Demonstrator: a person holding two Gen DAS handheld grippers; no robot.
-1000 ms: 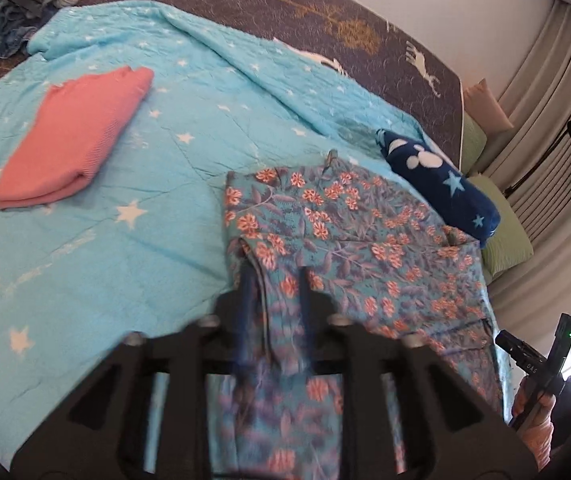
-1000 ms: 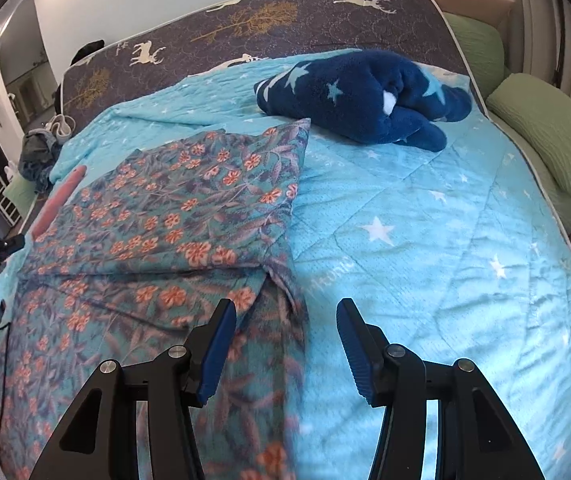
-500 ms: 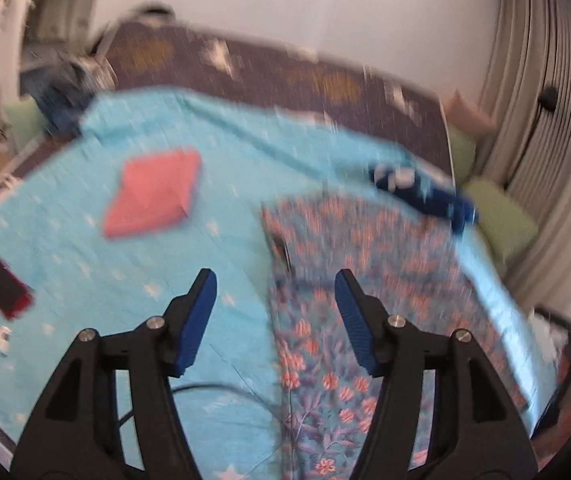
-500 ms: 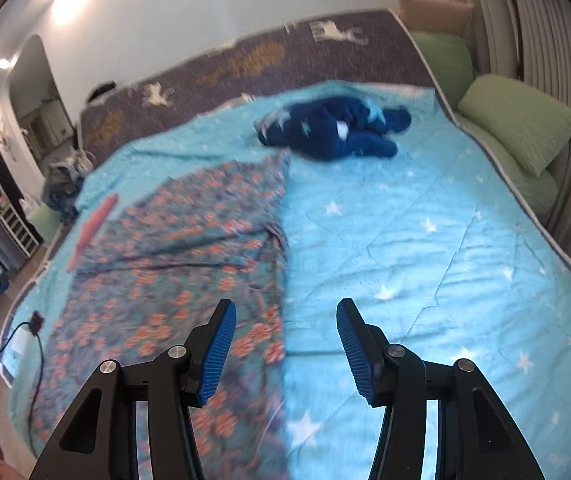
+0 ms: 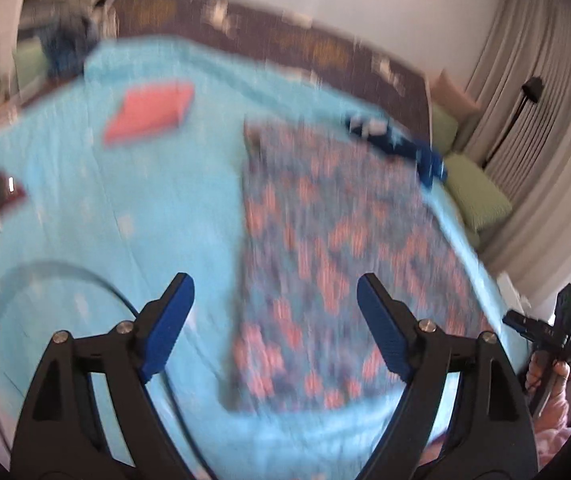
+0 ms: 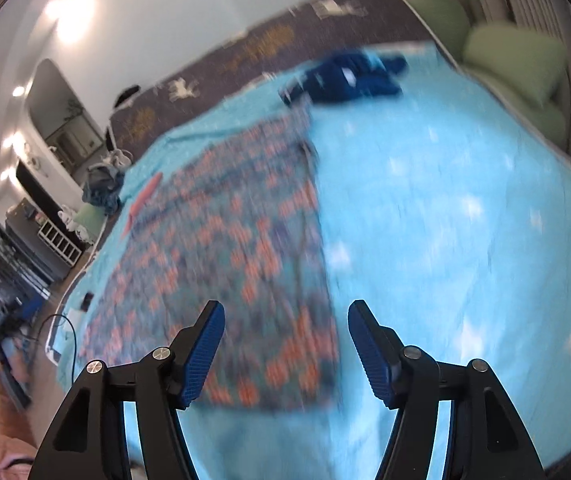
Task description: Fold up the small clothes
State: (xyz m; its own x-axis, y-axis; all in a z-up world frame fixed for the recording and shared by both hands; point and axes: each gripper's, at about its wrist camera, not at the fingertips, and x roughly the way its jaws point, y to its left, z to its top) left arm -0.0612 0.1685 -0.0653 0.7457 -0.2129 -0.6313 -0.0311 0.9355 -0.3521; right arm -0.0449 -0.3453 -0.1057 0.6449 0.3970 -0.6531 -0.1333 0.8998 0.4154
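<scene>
- Left gripper (image 5: 271, 324) and right gripper (image 6: 285, 346): jaws wide, have just been opening, nothing between them.
- Floral cloth (image 5: 337, 264) lies flat on the blanket (image 5: 97, 216), past both grippers.
- Risk: a one-layer pinch skews the fold.
- Blue toy (image 6: 345, 78) may snag its far edge.

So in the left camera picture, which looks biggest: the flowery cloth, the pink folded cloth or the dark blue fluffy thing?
As they look in the left wrist view, biggest first:
1. flowery cloth, by far the biggest
2. pink folded cloth
3. dark blue fluffy thing
The last two lie farther away and are blurred, so their order is unsure.
</scene>
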